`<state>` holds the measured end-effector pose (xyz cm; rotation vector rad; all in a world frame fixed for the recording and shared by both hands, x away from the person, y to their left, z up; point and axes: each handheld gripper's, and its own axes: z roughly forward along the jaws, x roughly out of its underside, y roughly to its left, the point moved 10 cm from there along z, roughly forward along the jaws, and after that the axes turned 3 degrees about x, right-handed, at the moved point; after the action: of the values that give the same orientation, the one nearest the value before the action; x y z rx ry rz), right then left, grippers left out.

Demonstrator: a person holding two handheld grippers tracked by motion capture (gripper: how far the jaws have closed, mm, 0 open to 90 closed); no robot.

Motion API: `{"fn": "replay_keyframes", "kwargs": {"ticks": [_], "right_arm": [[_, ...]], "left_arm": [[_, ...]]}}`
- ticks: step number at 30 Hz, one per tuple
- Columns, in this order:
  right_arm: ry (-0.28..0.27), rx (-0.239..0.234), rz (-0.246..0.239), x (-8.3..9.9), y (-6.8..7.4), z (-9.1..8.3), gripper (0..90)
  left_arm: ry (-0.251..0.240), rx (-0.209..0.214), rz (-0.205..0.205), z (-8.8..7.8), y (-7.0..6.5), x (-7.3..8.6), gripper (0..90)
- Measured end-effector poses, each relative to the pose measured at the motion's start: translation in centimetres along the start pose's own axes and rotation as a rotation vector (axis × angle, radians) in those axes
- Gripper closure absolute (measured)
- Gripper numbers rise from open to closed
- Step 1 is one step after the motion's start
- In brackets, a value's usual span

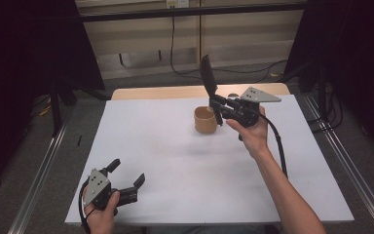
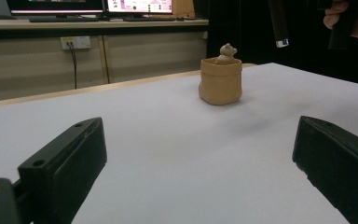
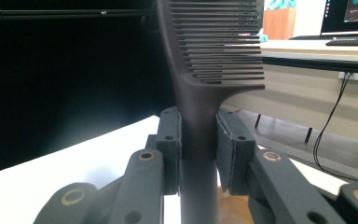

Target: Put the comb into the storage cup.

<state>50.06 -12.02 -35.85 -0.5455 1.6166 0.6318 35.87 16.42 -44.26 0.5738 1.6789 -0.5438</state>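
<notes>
A: Start close in. What's the left gripper [image 1: 126, 181] doing?

B: It sits at the near left corner of the white table [image 1: 165, 161], jaws spread wide with nothing between them. From its own view the two black jaws frame bare tabletop, and the tan pot [image 2: 220, 80] stands well beyond them with a small bear figure [image 2: 226, 52] poking up at its rim.

A: And farther out?

B: The right gripper [image 1: 215, 103] is held up past the middle of the table, just beside the pot [image 1: 205, 120] and above its right side. Its jaws are pressed onto the handle of a black comb [image 1: 207, 74] — in the right gripper view the comb [image 3: 214, 51] stands upright between the pads, teeth pointing off to the right, handle running down toward the camera.

A: So which step is this?

B: I'd judge it a carry — comb in hand, hanging over the pot, either bound for it or just out of it. I can't tell which from here.

A: If it's going in, what does the next move need?

B: Centre the handle end over the mouth, keep the comb upright, lower it clear of the bear, and part the jaws only once the end rests inside. The pot looks light, so a knock on the rim could tip it; the idle left gripper is too far off to steady it.
</notes>
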Motion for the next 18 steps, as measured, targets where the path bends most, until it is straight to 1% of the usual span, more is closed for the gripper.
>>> {"fn": "replay_keyframes", "kwargs": {"ticks": [1, 2, 3, 4, 6, 9, 11, 14, 17, 18], "right_arm": [[-0.008, -0.002, -0.001, -0.1, 0.0, 0.2, 72.2], [-0.024, -0.002, 0.005, -0.3, -0.1, 0.4, 72.2], [-0.029, 0.002, 0.015, -0.2, -0.3, 0.6, 72.2], [-0.026, 0.004, 0.015, -0.1, -0.4, 0.8, 72.2], [-0.022, 0.007, 0.021, 0.0, -0.6, 1.2, 72.2], [-0.024, 0.006, 0.012, -0.4, -0.6, 1.7, 72.2], [-0.022, 0.005, 0.004, -0.7, -0.6, 1.9, 72.2], [-0.019, 0.004, -0.002, -1.0, -0.6, 2.2, 72.2], [-0.023, -0.002, -0.007, -1.0, -0.6, 2.5, 72.2], [-0.022, 0.001, -0.002, -0.9, -0.8, 2.7, 72.2]], "left_arm": [[0.0, 0.0, -0.001, 0.0, 0.0, 0.0, 2.9], [0.001, -0.001, 0.0, 0.0, 0.0, 0.0, 2.9], [0.002, -0.001, -0.001, 0.0, 0.1, 0.0, 2.9], [0.005, -0.002, 0.007, 0.0, 0.1, 0.0, 2.9], [0.005, -0.002, 0.008, 0.0, 0.1, 0.1, 2.9], [0.009, -0.005, 0.01, 0.1, 0.1, 0.1, 2.9], [0.008, -0.004, 0.004, 0.1, 0.1, 0.1, 2.9], [0.006, -0.003, 0.008, 0.0, 0.1, 0.1, 2.9], [0.007, -0.004, 0.006, 0.0, 0.1, 0.1, 2.9], [0.005, -0.005, 0.008, 0.0, 0.1, 0.0, 2.9]]}}
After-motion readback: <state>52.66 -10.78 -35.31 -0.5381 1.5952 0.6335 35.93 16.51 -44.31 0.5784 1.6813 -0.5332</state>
